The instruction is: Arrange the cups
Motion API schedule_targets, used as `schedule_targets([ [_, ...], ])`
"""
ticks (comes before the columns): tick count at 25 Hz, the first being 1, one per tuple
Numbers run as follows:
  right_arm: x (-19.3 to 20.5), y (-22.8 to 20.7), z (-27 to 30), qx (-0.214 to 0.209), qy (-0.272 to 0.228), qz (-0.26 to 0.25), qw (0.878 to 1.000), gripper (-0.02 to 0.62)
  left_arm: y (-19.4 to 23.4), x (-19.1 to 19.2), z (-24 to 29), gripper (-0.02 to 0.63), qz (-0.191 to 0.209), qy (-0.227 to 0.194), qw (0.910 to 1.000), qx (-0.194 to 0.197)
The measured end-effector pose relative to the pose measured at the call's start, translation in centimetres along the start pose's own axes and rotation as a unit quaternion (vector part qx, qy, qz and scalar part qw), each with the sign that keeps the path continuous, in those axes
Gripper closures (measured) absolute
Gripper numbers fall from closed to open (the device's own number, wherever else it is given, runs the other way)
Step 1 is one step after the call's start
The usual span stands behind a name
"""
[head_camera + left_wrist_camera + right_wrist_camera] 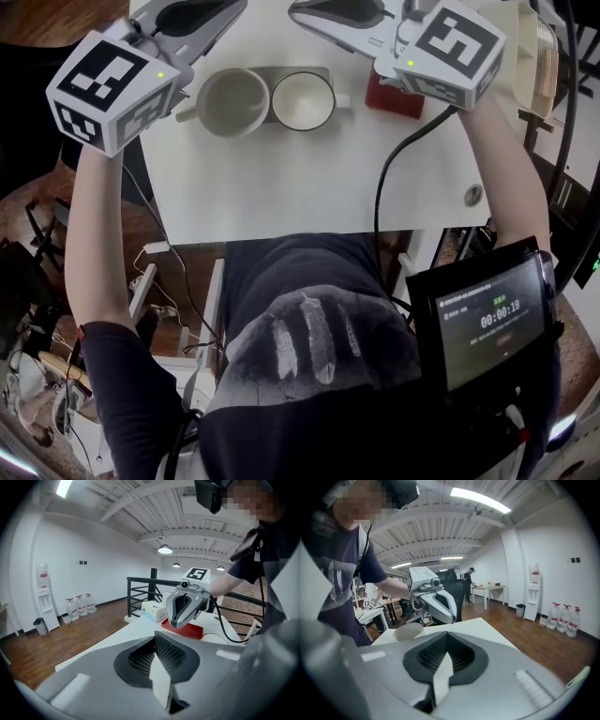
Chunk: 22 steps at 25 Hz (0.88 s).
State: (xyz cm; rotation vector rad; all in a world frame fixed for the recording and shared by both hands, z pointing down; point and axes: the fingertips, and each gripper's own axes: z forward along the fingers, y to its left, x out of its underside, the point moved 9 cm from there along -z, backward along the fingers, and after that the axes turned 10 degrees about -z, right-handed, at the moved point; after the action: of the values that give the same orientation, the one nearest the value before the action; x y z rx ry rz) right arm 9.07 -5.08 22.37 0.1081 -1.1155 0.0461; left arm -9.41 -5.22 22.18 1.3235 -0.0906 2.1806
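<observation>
Here, a cream cup (232, 101) and a white cup (303, 100) stand just beside each other on a grey mat (281, 71) on the white table (309, 187), handles turned outward. The left gripper (160, 674) and the right gripper (440, 677) are held above the table beyond the cups, pointing toward each other, both jaws clenched on nothing.

Cups (232, 101): two. Red box (394, 97): one. White table (309, 187): one. Water bottles (565, 618): three. Water dispenser (533, 592): one.
</observation>
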Motion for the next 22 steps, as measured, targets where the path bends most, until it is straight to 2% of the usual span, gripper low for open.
schedule_targets([
  [11, -0.24, -0.53, 0.90, -0.001, -0.002, 0.000, 1.000, 0.591, -0.01, 0.12, 0.12, 0.591, 0.006, 0.008, 0.9999, 0.008],
  [22, -0.50, -0.60, 1.11, 0.009, 0.020, 0.006, 1.000, 0.591, 0.00, 0.62, 0.45, 0.591, 0.006, 0.013, 0.9996, 0.023],
])
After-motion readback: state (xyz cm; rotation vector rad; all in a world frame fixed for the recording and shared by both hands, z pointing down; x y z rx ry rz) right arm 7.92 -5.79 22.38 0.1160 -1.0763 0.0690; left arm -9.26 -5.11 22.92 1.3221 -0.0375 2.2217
